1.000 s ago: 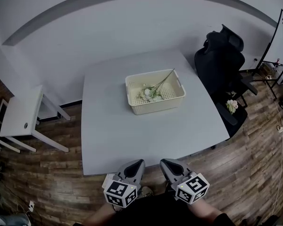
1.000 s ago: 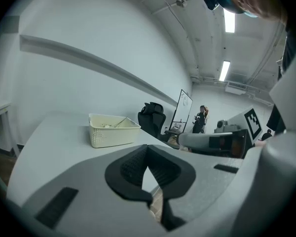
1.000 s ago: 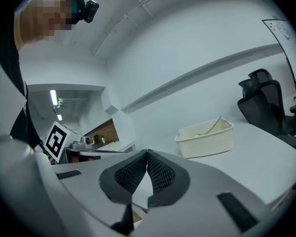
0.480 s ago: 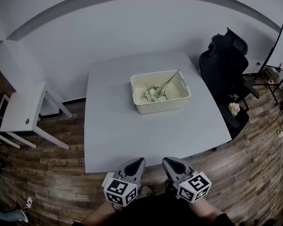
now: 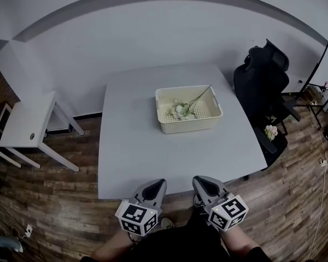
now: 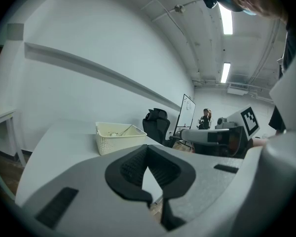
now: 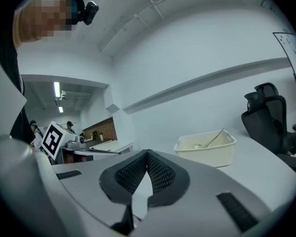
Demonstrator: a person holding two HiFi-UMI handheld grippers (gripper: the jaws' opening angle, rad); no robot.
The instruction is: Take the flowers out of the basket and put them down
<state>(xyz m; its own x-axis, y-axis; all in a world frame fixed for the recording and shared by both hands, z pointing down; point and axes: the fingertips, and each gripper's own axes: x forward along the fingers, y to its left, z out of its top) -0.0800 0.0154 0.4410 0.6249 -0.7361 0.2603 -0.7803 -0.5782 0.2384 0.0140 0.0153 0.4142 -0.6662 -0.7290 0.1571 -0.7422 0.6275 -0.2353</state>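
Left tongs [image 5: 154, 185], right tongs [image 5: 201, 182]: mine, both pressed together, empty, at near desk [image 5: 132, 152] edge | flowers [image 5: 181, 109] in basket [image 5: 189, 126], well ahead, slightly right | stem slants to far-right corner | right tongs nearer, I judge.

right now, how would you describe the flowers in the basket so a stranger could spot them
Start at the big grey table; the only thing on it is a cream perforated basket. The flowers lie inside it, white blooms with a thin stem leaning on the rim, unlike the other bunch on the black chair beside the table.
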